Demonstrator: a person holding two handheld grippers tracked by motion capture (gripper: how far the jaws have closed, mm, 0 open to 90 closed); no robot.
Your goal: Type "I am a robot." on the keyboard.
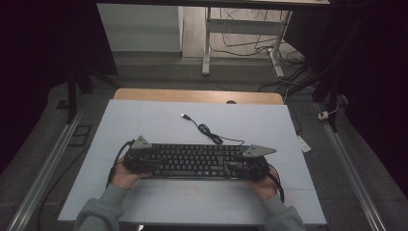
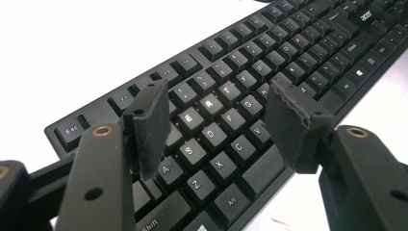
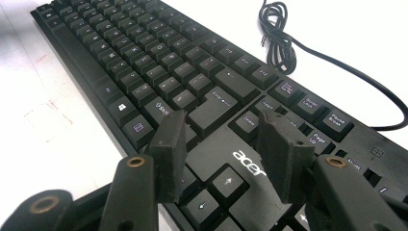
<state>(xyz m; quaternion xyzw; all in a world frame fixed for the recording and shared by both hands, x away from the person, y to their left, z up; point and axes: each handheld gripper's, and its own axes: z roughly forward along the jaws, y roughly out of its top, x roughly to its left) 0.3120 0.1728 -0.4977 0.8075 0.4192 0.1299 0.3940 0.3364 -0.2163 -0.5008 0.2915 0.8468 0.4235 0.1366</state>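
- The black keyboard (image 1: 195, 160) lies across the white table (image 1: 144, 120) towards its near edge, its coiled cable (image 1: 208, 131) trailing to the far side
- The left gripper (image 2: 214, 118) hovers over the keyboard's left end, jaws spread above the E-R-T keys, holding nothing
- The right gripper (image 3: 221, 144) is likewise spread over the arrow-key end
- For a level lift, each pair should probably straddle an end edge, not the keys, and close together
- Legible: "acer", "Esc", "Shift", "Alt", "Enter", "Delete"
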